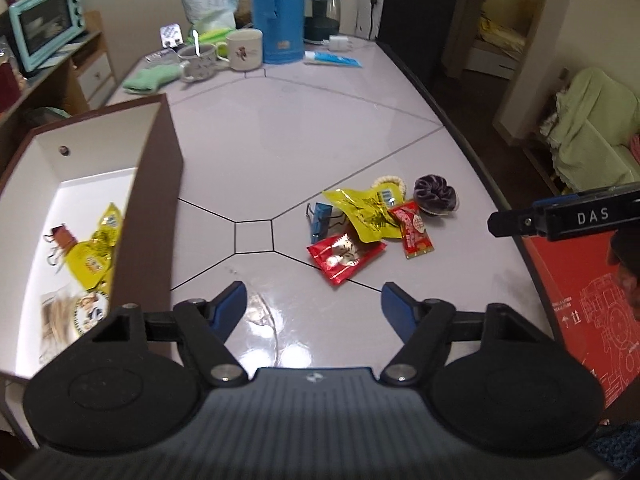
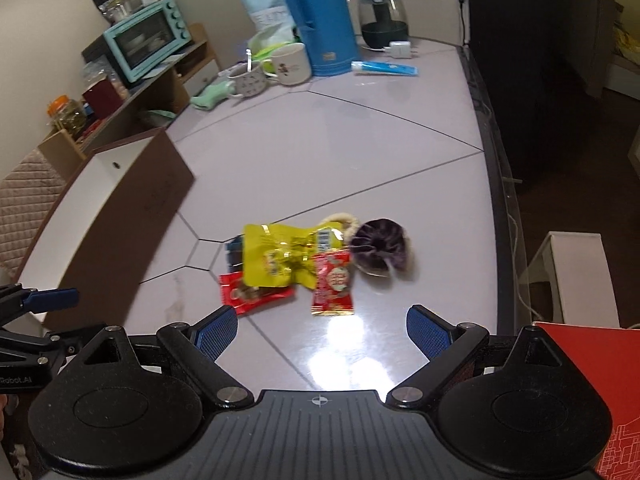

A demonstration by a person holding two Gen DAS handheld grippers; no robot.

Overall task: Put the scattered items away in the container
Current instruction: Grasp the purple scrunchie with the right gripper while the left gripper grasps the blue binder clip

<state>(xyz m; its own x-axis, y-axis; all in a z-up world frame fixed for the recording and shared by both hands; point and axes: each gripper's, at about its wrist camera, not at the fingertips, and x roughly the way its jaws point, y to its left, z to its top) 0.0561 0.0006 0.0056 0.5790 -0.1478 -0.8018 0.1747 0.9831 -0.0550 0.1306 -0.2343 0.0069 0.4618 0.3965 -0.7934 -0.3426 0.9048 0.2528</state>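
Both jaws stand wide with nothing between them: my left gripper [image 1: 314,300] and my right gripper [image 2: 322,330] hang over bare table [image 1: 320,120], pads apart.

Ahead of the right jaws, near them, lies the small heap of scattered items. A yellow packet [image 2: 282,258] is on top in the middle. A red snack packet [image 2: 250,296] lies partly under its near edge, toward my left finger. A small red candy wrapper [image 2: 332,286] lies just beside it, almost straight ahead of the gap. A purple scrunchie [image 2: 378,250] is beyond the right finger, touching the heap. A cream hair tie [image 2: 348,220] shows behind the yellow packet, and a blue binder clip [image 1: 320,218] sticks out on the far left side of the heap.

From the left jaws the heap is ahead and to the right. The brown container [image 1: 160,184], white inside, stands to the left of the left finger, well apart from the heap. Inside it I see another yellow packet [image 1: 98,252] and a brown clip [image 1: 62,236].

Far ahead stand two mugs [image 1: 244,50] and a blue thermos [image 1: 278,12].
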